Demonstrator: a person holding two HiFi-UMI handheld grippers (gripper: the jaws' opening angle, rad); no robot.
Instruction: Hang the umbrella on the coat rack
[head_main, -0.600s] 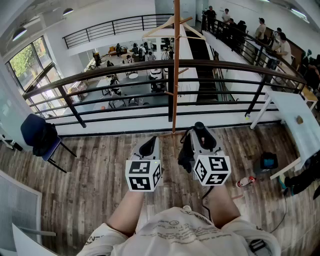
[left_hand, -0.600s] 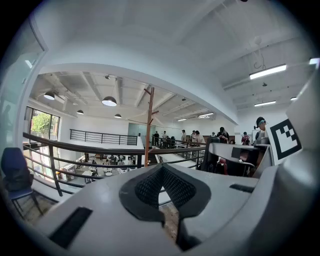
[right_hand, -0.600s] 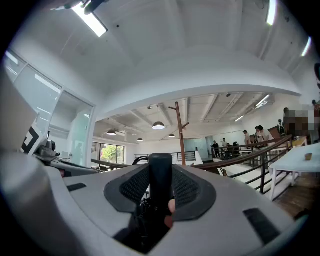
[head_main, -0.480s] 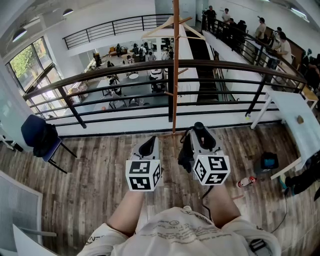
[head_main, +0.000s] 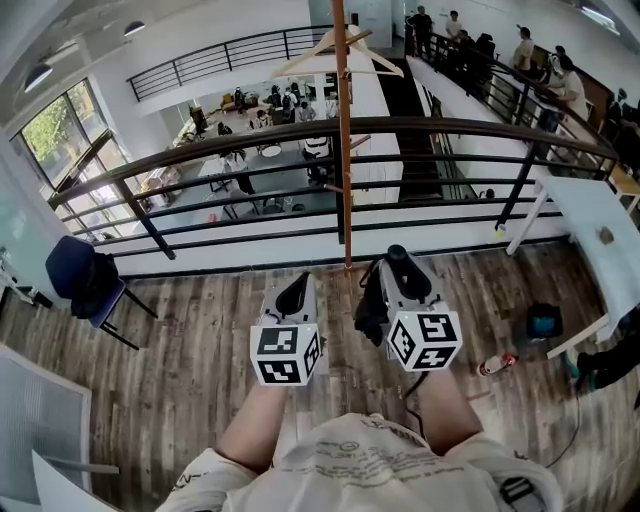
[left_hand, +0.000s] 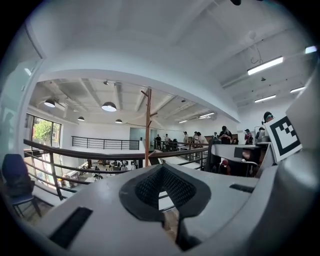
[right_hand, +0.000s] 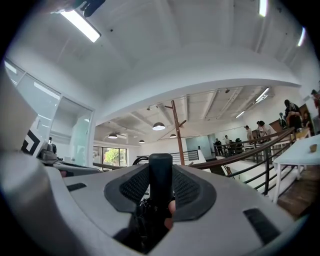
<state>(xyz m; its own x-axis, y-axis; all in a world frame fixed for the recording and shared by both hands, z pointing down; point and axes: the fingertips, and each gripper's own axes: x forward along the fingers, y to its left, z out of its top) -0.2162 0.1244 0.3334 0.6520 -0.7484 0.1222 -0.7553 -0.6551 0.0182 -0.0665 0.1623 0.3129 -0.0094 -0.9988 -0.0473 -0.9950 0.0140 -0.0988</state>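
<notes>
Wood-brown coat rack pole (head_main: 343, 150), tall, with pegs higher up, stands straight ahead at the dark metal railing (head_main: 200, 145). Black folded umbrella (head_main: 372, 305) sits in my right tongs (head_main: 400, 272): pads clamped on its stubby cylindrical handle, canopy bunched below. My left tongs (head_main: 296, 296) are all but closed, empty, just beside. Umbrella likely light; handle stiff and smooth, fabric soft and floppy. Handle grip seems right, leaving any strap free for a peg.

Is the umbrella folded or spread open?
Folded: the umbrella is a compact black bundle, its handle clamped in the right gripper.
</notes>
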